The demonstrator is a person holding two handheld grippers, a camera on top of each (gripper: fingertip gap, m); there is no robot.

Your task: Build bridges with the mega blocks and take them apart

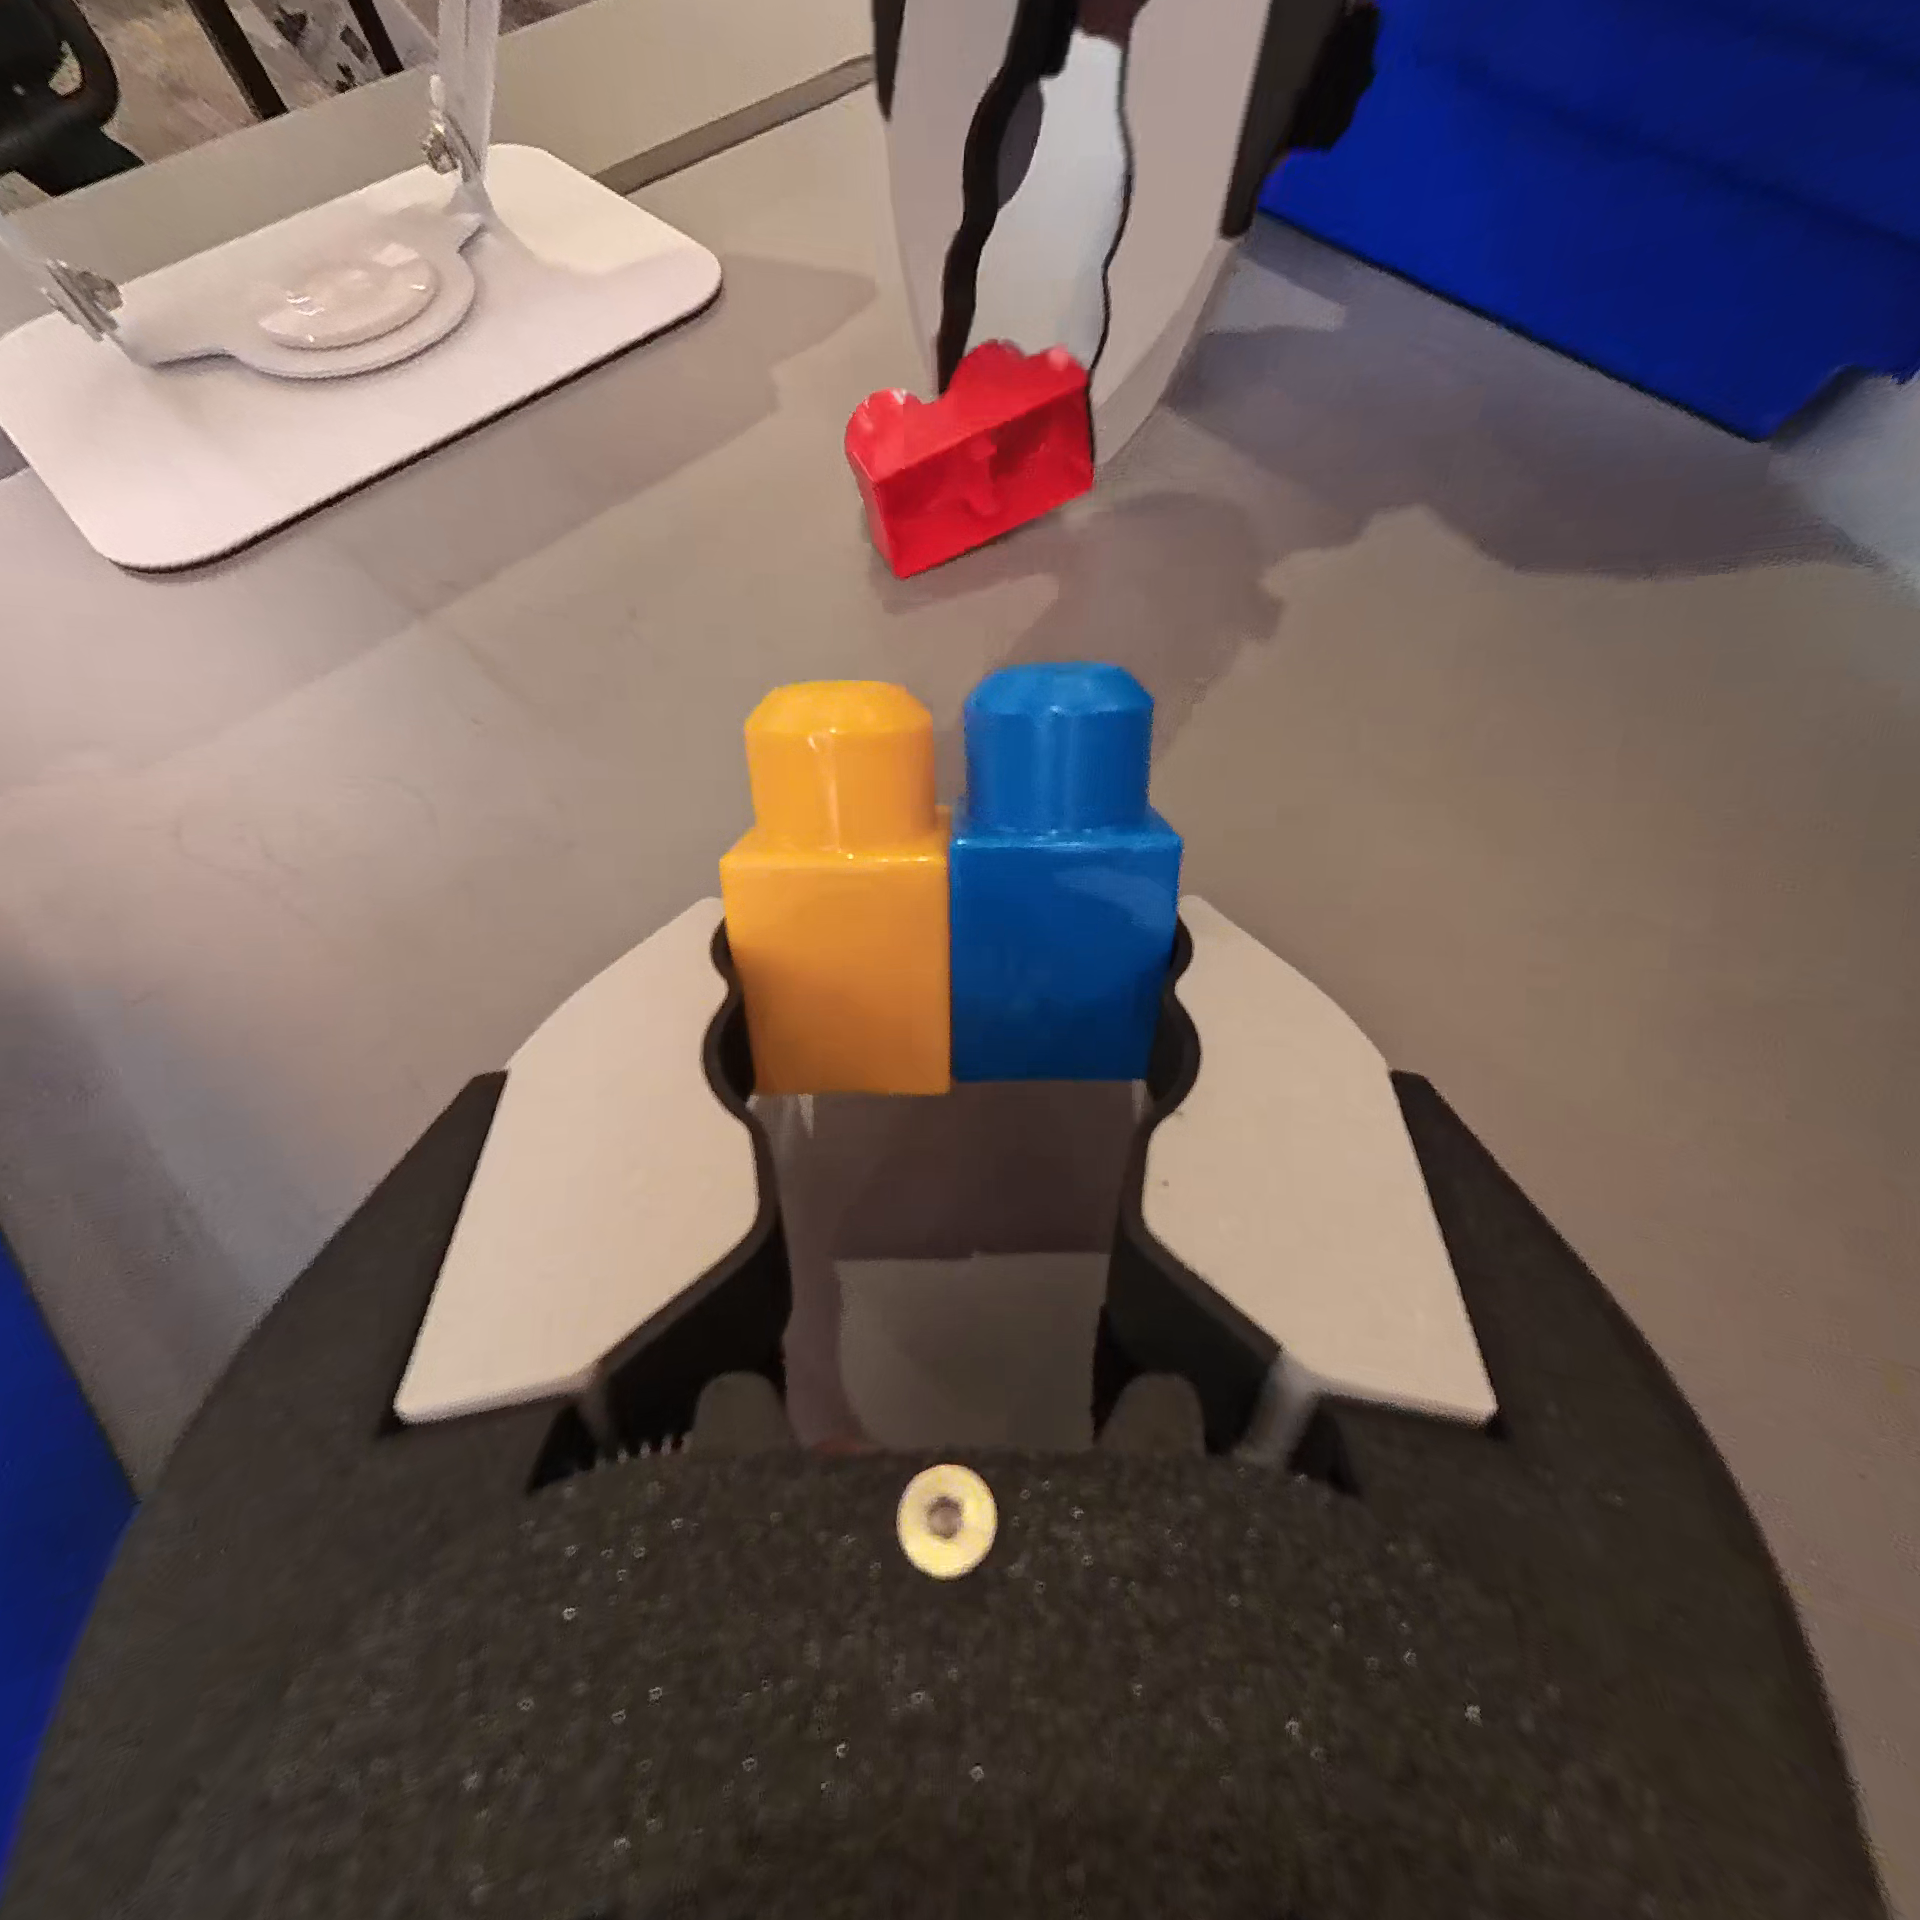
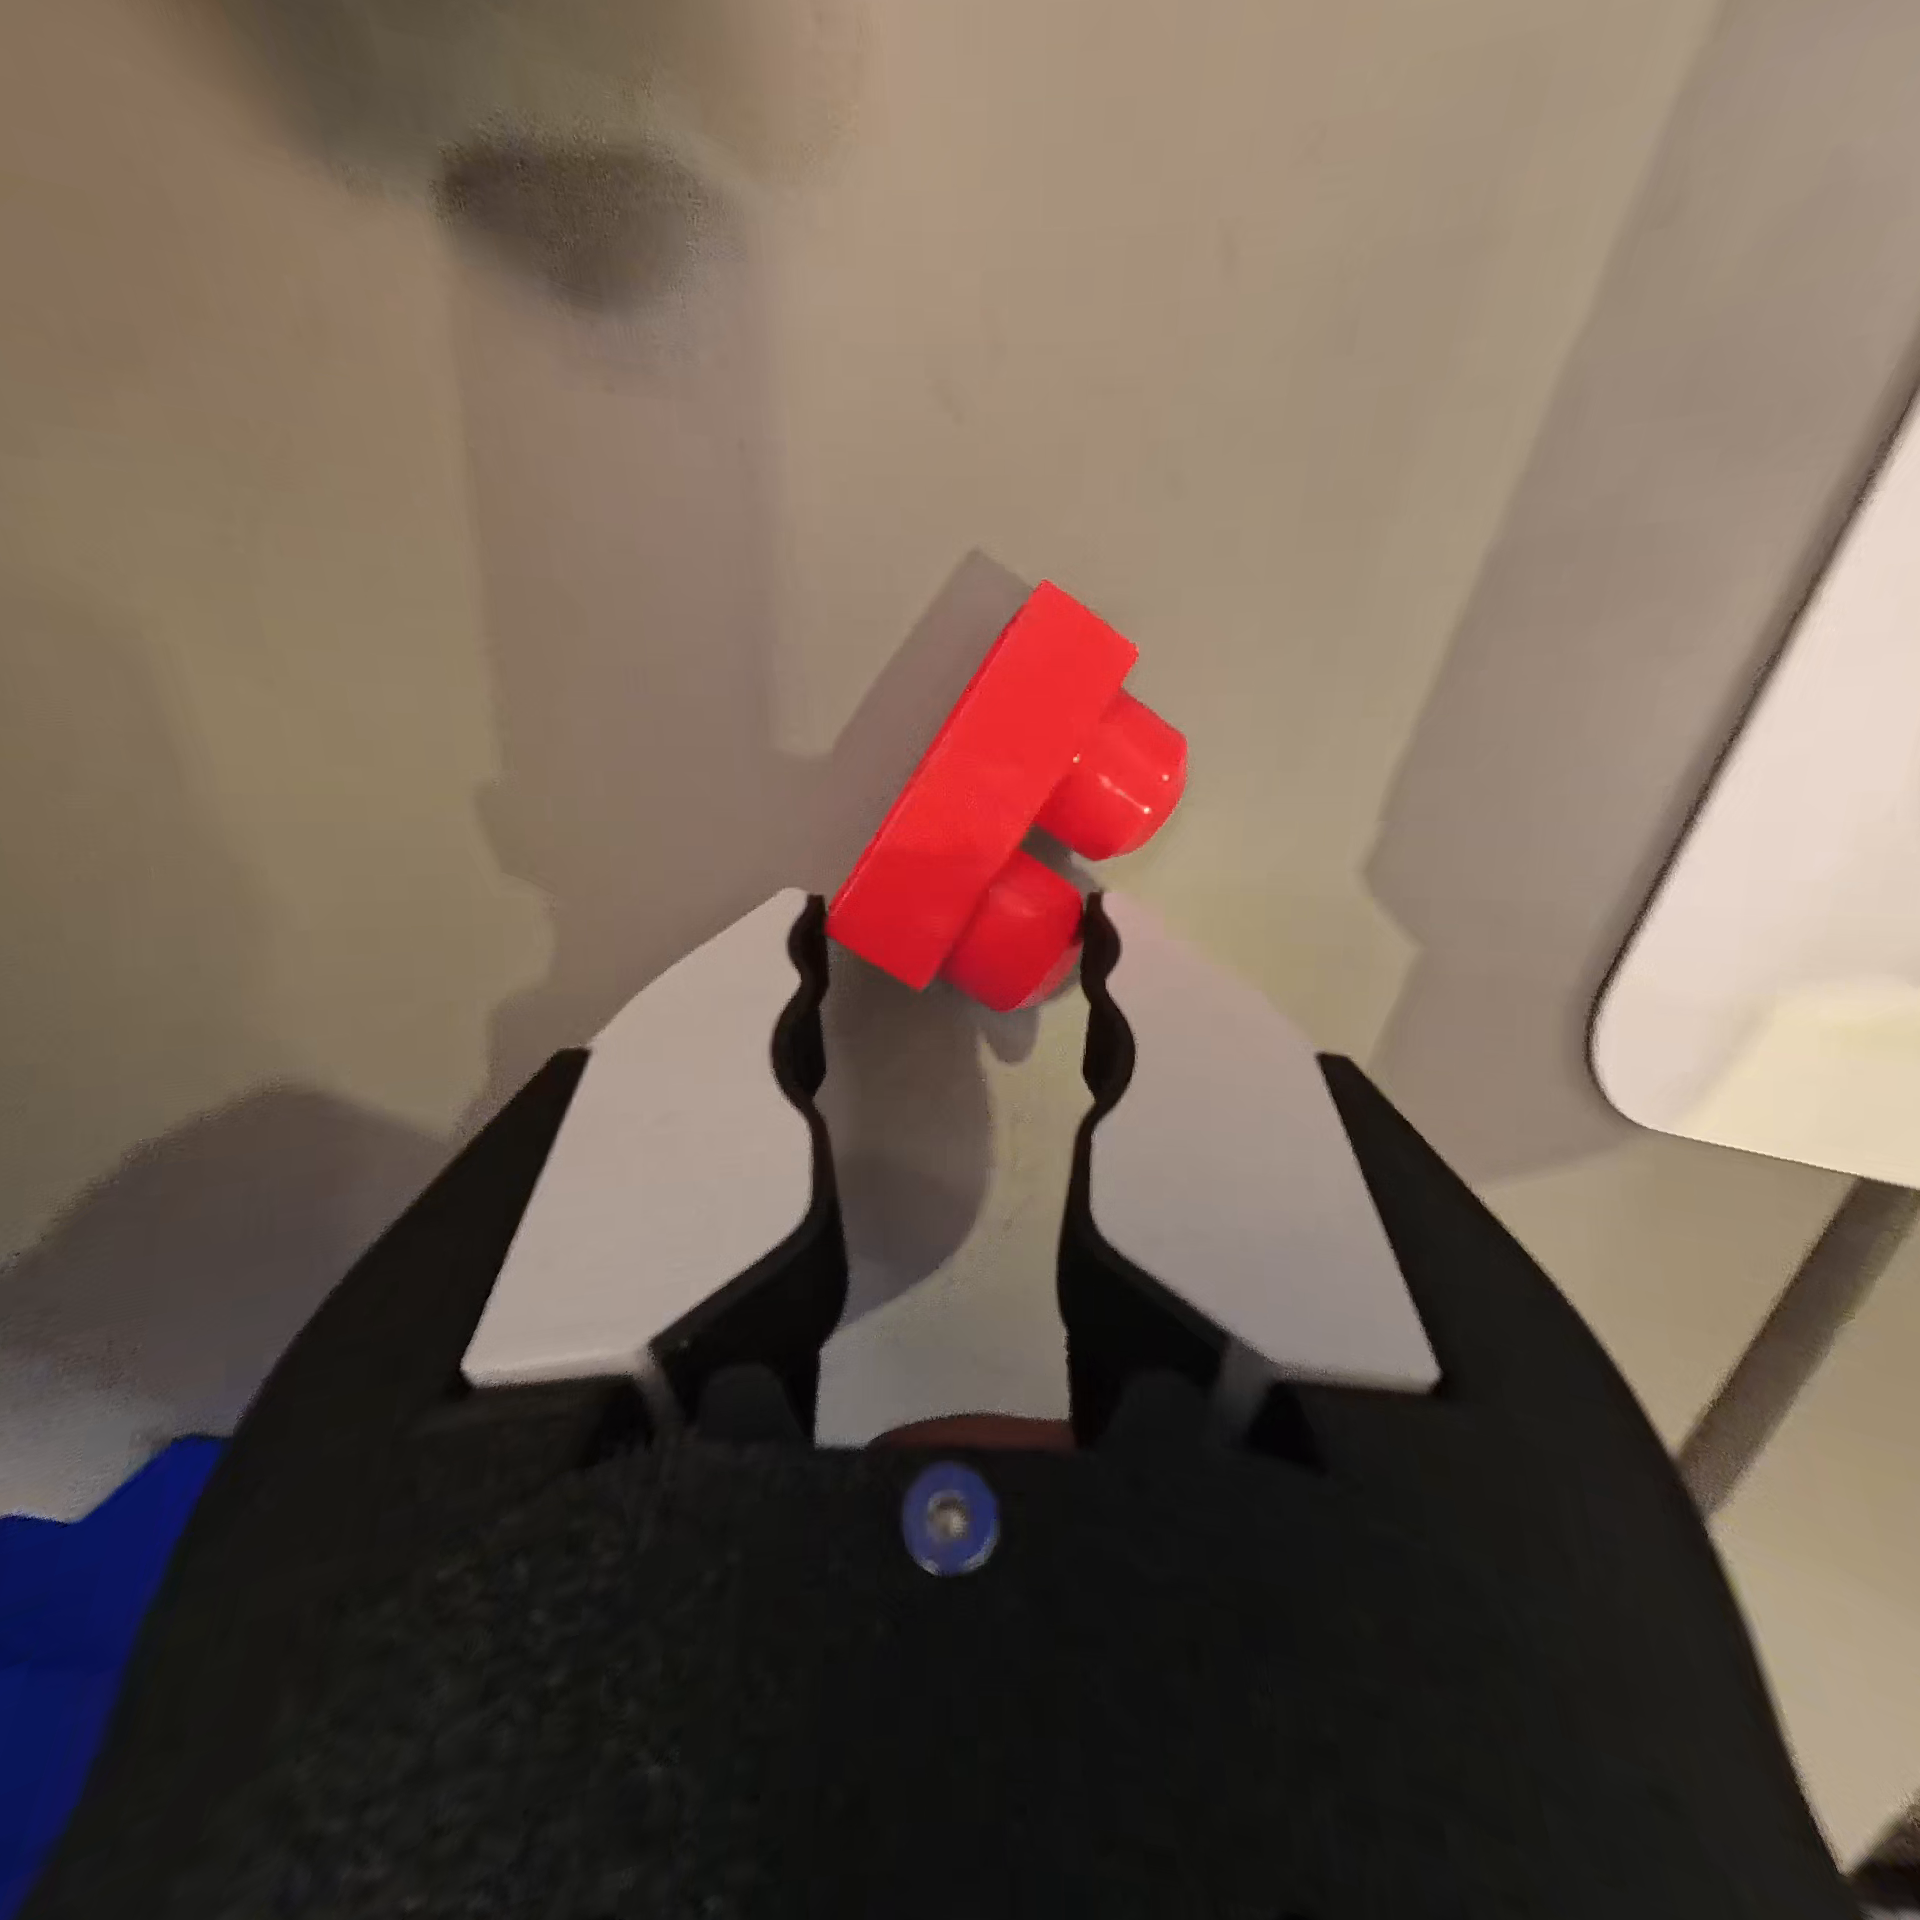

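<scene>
Red plastic marks the piece in play: a two-stud red block point(image 2: 987, 790) is pinched at its near end between the tips of the right gripper point(image 2: 956, 914), tilted, studs pointing right in the right wrist view. The left wrist view shows it low over the grey table point(image 1: 416, 727), though whether a corner touches the surface cannot be told.

The left gripper point(image 1: 951, 997) is closed partway around two single-stud blocks side by side, a yellow block point(image 1: 836, 966) and a blue block point(image 1: 1060, 956), both upright and pressed together.

Judging by this, the two pillars are ready and the red span is still off them, so either the bridge awaits its top or it is being taken apart; which one is unclear. A white stand base point(image 1: 343, 343) sits well apart, with a blue bin point(image 1: 1610, 208) at the far right.
</scene>
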